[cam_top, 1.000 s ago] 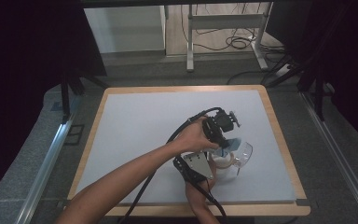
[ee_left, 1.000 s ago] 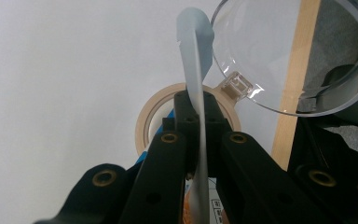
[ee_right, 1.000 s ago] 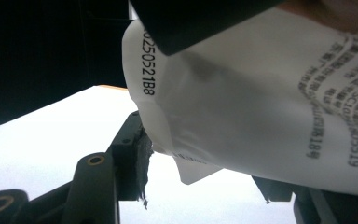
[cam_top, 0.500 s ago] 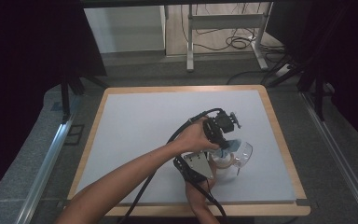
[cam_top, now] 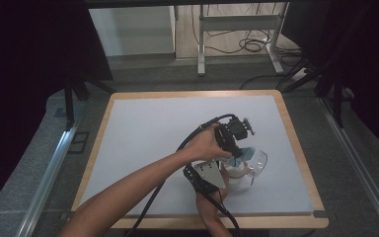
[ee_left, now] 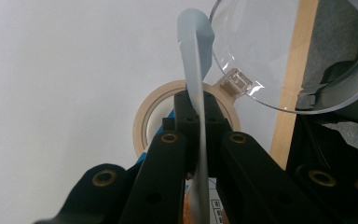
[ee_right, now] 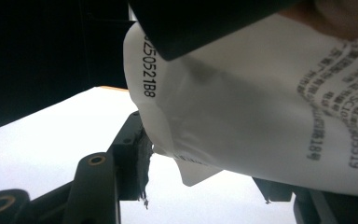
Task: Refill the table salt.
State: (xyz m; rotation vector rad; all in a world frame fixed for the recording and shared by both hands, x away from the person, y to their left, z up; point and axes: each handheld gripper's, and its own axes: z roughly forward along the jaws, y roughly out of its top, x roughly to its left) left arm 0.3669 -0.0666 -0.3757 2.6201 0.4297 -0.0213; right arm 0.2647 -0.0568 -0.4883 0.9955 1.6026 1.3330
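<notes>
My left gripper (cam_top: 237,156) points down, shut on a thin pale-blue strip (ee_left: 195,56) seen edge-on; it looks like the top edge of a white packet (cam_top: 233,172). The right gripper (cam_top: 228,174) comes in from the near edge under its grey plate. In the right gripper view the printed white packet (ee_right: 242,107) spans that gripper (ee_right: 205,172), its side against the left jaw. Under the left gripper (ee_left: 198,105) lies a beige tape roll (ee_left: 144,122). A clear round plastic lid (ee_left: 270,51) sits just beyond it.
Everything rests on a white tabletop (cam_top: 148,133) with a wooden rim (cam_top: 296,143). The work happens near the right front part. The clear lid (cam_top: 257,161) lies toward the right rim. Cables trail from both grippers over the near edge.
</notes>
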